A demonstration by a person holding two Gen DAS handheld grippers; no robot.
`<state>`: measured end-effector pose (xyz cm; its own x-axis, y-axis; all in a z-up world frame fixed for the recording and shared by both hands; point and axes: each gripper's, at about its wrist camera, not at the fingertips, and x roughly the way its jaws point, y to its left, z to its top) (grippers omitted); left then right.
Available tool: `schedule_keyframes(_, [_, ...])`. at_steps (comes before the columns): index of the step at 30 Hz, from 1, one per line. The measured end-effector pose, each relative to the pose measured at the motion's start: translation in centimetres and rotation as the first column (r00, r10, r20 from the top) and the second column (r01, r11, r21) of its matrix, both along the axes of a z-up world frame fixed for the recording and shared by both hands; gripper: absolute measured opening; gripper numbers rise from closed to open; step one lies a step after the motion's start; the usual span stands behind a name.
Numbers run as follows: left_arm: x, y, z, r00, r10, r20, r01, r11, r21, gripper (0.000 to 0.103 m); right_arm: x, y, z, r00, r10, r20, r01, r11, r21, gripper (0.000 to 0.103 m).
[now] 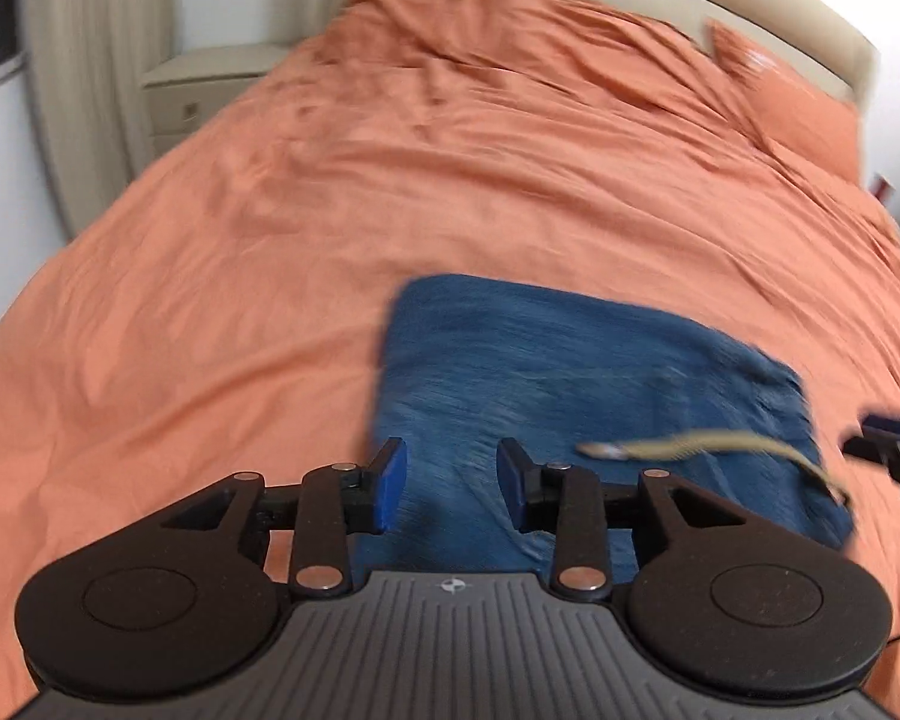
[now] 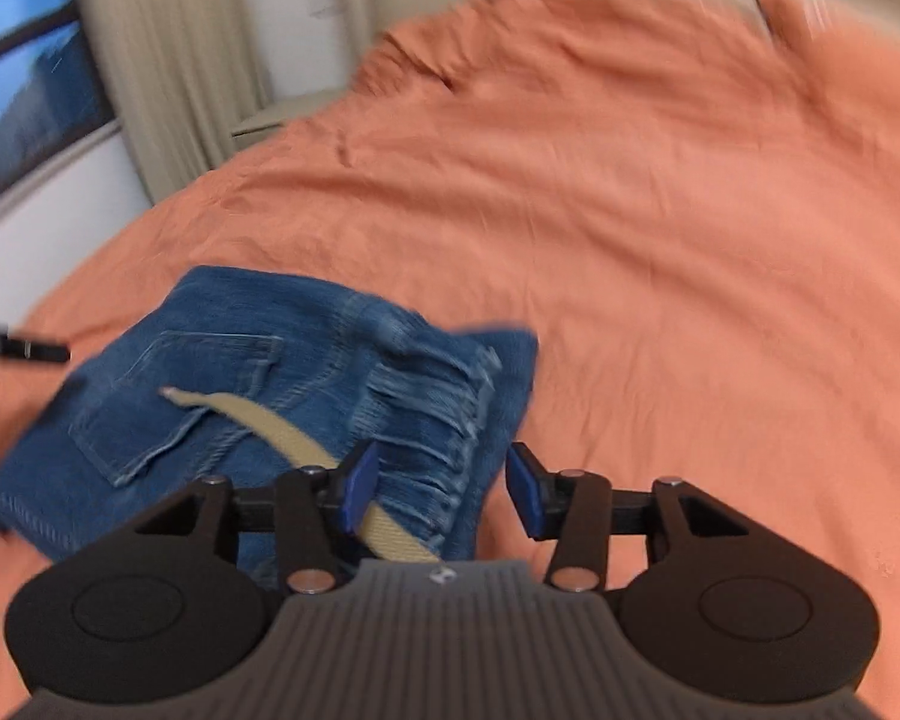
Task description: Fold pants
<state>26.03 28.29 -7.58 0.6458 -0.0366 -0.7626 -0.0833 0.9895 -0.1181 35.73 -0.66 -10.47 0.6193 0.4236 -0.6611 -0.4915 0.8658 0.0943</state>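
Note:
The blue denim pants (image 1: 594,384) lie folded into a compact block on the orange bed cover, with a tan belt strap (image 1: 690,444) across them. My left gripper (image 1: 450,489) is open and empty above the block's near left edge. In the right wrist view the pants (image 2: 258,396) show a back pocket and frayed hems, with the tan strap (image 2: 282,432) running toward me. My right gripper (image 2: 441,489) is open and empty over the block's near right corner. Both views are motion-blurred.
The orange bed cover (image 1: 390,192) fills both views. An orange pillow (image 1: 798,114) lies by the beige headboard at the far right. A beige nightstand (image 1: 204,90), curtain and window (image 2: 24,96) stand at the far left.

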Motion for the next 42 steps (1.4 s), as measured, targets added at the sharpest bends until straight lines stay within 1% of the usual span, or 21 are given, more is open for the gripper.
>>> schedule_keyframes(1, [-0.1, -1.1, 0.2, 0.999, -0.032, -0.003, 0.032, 0.999, 0.005, 0.040, -1.0, 0.7, 0.7, 0.999, 0.027, 0.040, -0.027, 1.000, -0.004, 0.043])
schedule_keyframes(3, [-0.5, -3.2, 0.2, 0.995, -0.101, -0.010, 0.101, 0.995, 0.024, 0.040, -2.4, 2.4, 1.7, 0.993, 0.087, 0.082, -0.087, 0.996, -0.005, 0.043])
schedule_keyframes(5, [-0.7, -5.1, -0.2, 0.985, -0.171, -0.017, 0.172, 0.984, 0.049, 0.040, -3.4, 4.4, 2.0, 0.985, 0.143, 0.101, -0.140, 0.990, -0.030, 0.042])
schedule_keyframes(7, [-0.6, -6.4, -1.0, 0.974, -0.221, -0.043, 0.223, 0.973, 0.060, 0.040, -3.8, 6.3, 1.5, 0.981, 0.166, 0.102, -0.158, 0.984, -0.084, 0.041])
schedule_keyframes(8, [-0.6, -6.9, -1.6, 0.971, -0.234, -0.057, 0.237, 0.970, 0.059, 0.040, -3.9, 6.9, 1.0, 0.981, 0.171, 0.087, -0.163, 0.982, -0.093, 0.041])
schedule_keyframes(11, [-0.4, -7.2, -3.5, 0.963, -0.248, -0.108, 0.257, 0.964, 0.069, 0.040, -3.5, 7.5, -1.3, 0.988, 0.155, -0.015, -0.156, 0.982, -0.102, 0.041])
schedule_keyframes(12, [-0.3, -7.3, -4.3, 0.958, -0.250, -0.138, 0.262, 0.962, 0.076, 0.039, -3.3, 7.5, -2.2, 0.987, 0.151, -0.048, -0.155, 0.982, -0.105, 0.041])
schedule_keyframes(14, [-0.1, -7.4, -6.1, 0.944, -0.258, -0.204, 0.281, 0.955, 0.091, 0.039, -3.0, 7.4, -4.0, 0.983, 0.151, -0.103, -0.161, 0.982, -0.098, 0.045])
schedule_keyframes(15, [0.0, -7.6, -6.8, 0.940, -0.266, -0.215, 0.293, 0.950, 0.104, 0.039, -2.9, 7.3, -4.8, 0.981, 0.150, -0.123, -0.162, 0.983, -0.091, 0.047])
schedule_keyframes(16, [0.0, -7.7, -7.1, 0.938, -0.270, -0.219, 0.298, 0.948, 0.111, 0.039, -2.8, 7.7, -5.4, 0.979, 0.155, -0.130, -0.168, 0.981, -0.094, 0.047])
schedule_keyframes(18, [0.4, -7.5, -7.3, 0.939, -0.257, -0.229, 0.284, 0.954, 0.097, 0.039, -2.9, 8.2, -5.9, 0.979, 0.161, -0.125, -0.175, 0.978, -0.111, 0.049])
schedule_keyframes(22, [0.4, -7.2, -6.6, 0.940, -0.253, -0.229, 0.278, 0.957, 0.083, 0.039, -2.4, 8.3, -5.7, 0.978, 0.151, -0.145, -0.167, 0.980, -0.108, 0.049])
schedule_keyframes(25, [-0.3, -7.6, -5.2, 0.951, -0.232, -0.203, 0.255, 0.963, 0.091, 0.039, -2.2, 8.3, -4.8, 0.976, 0.147, -0.158, -0.165, 0.980, -0.113, 0.050])
schedule_keyframes(28, [-1.7, -7.7, -3.1, 0.965, -0.213, -0.153, 0.231, 0.966, 0.117, 0.041, -3.0, 7.7, -2.7, 0.982, 0.137, -0.130, -0.149, 0.984, -0.094, 0.054])
schedule_keyframes(30, [-3.0, -8.0, -1.4, 0.972, -0.207, -0.111, 0.223, 0.964, 0.147, 0.043, -4.0, 6.9, -0.8, 0.988, 0.126, -0.087, -0.133, 0.988, -0.081, 0.064])
schedule_keyframes(33, [-4.4, -8.9, 1.7, 0.977, -0.205, -0.055, 0.212, 0.958, 0.194, 0.049, -5.9, 5.7, 2.3, 0.993, 0.119, -0.022, -0.120, 0.991, -0.059, 0.071])
schedule_keyframes(35, [-5.4, -9.5, 3.9, 0.979, -0.203, -0.023, 0.203, 0.950, 0.237, 0.051, -7.4, 5.0, 4.5, 0.992, 0.120, 0.026, -0.119, 0.992, -0.037, 0.076])
schedule_keyframes(37, [-6.3, -10.0, 6.2, 0.979, -0.206, 0.009, 0.196, 0.942, 0.272, 0.054, -9.0, 4.4, 6.6, 0.990, 0.120, 0.078, -0.118, 0.993, -0.023, 0.078])
schedule_keyframes(38, [-6.9, -10.3, 7.4, 0.979, -0.201, 0.028, 0.185, 0.940, 0.287, 0.058, -9.8, 4.0, 7.5, 0.988, 0.117, 0.102, -0.117, 0.993, -0.012, 0.080])
schedule_keyframes(41, [-8.6, -11.1, 10.9, 0.977, -0.196, 0.082, 0.158, 0.928, 0.338, 0.060, -12.2, 2.9, 10.0, 0.983, 0.089, 0.162, -0.095, 0.995, 0.028, 0.081])
schedule_keyframes(42, [-9.4, -11.2, 12.0, 0.977, -0.191, 0.098, 0.144, 0.922, 0.358, 0.065, -13.0, 2.5, 10.8, 0.982, 0.073, 0.175, -0.081, 0.996, 0.041, 0.081])
